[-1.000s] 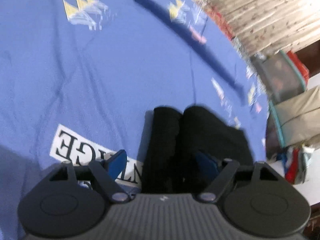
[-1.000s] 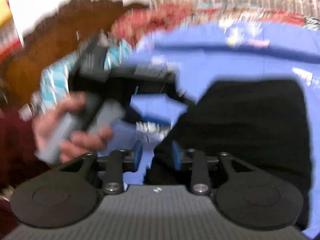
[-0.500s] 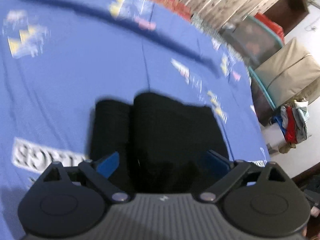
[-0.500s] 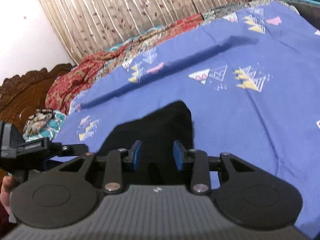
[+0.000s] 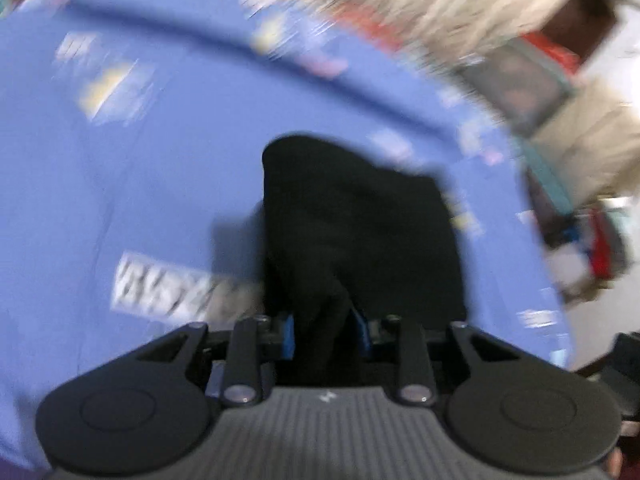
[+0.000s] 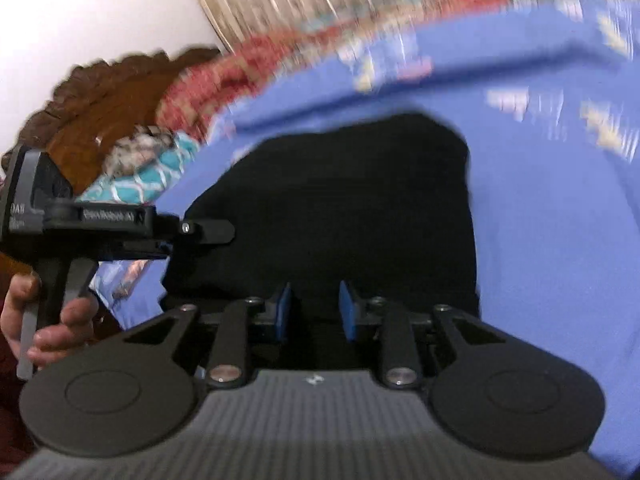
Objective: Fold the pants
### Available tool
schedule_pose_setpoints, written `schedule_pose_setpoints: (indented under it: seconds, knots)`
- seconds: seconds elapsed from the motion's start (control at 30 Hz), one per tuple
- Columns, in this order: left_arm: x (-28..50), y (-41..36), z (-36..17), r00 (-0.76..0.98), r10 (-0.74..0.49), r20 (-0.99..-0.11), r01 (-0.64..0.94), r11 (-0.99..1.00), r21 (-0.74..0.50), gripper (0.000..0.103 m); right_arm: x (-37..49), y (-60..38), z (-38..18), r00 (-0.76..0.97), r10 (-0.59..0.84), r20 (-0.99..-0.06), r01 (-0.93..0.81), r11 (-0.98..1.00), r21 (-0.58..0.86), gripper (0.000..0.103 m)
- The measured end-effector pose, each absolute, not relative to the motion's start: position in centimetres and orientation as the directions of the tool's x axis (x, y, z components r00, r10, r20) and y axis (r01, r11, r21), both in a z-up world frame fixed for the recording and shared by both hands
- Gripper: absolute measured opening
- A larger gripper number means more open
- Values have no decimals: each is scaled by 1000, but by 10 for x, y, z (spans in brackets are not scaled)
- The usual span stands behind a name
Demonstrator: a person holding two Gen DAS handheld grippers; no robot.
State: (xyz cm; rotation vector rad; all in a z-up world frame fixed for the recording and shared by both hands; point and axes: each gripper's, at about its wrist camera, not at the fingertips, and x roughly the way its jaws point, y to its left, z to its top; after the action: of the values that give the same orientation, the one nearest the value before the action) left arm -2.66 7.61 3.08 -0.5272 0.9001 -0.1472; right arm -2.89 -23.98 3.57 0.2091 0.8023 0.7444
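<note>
Pants: the black pants (image 5: pixel 360 232) lie as a compact folded bundle on the blue printed bedsheet (image 5: pixel 140 184), near its front edge, with a raised hump of cloth at the far end.
Left gripper: the left gripper (image 5: pixel 325 334) has its blue pads drawn in on a bunched ridge of the black cloth, which fills the narrow gap between them (so it is pinching the near edge of the pants).
Right gripper: the right gripper (image 6: pixel 313 312) sits low over the near edge of the same bundle, pads close together; dark cloth lies between them, but I cannot tell whether they grip it or only hover over it.
Risk, uneven lift: if only the left side truly holds, lifting would likely drag one corner and skew the fold.
Risk, layers: a pinch on just the top layer could peel the bundle open.
Risk, sheet: a low grab may catch the bedsheet too.
Risk, speed: both views are smeared, suggesting quick motion, which could let loose cloth slip free.
</note>
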Motion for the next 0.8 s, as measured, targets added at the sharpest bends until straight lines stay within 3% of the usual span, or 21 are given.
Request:
schedule_pose_setpoints:
  seconds: [0.1,0.17,0.27,0.33,0.53,0.67,0.77,0.8]
  knots:
    - [-22,86,-7,600,-347,-721,-191,813,-550,48,-20,-238,0,370,685,-627,-445,723,528,32]
    - [-21,86,-1,612,-352,-708,-199,797,-569,49,-24,-243,10,379,691,-616,-452,719,528,34]
    - [-21,82,17,618,-311,-722,-158,850,-502,55,-40,-267,42,462,704,-539,-526,707,473,36]
    - [-23,91,30,635,-313,-706,-151,846,-511,55,-42,-285,52,511,678,-529,-523,733,435,36]
    - [-12,98,81,722,-288,-629,-113,848,-518,55,-45,-311,50,605,515,-607,-560,817,135,36]
    - [30,59,92,691,-356,-629,24,881,-473,55,-31,-301,41,578,559,-594,-663,746,58,36]
    - [67,22,72,607,-403,-685,92,892,-443,55,-21,-292,38,500,624,-601,-765,643,31,36]
    - [76,12,63,590,-407,-698,104,895,-434,60,-18,-289,37,463,639,-614,-801,599,19,37]
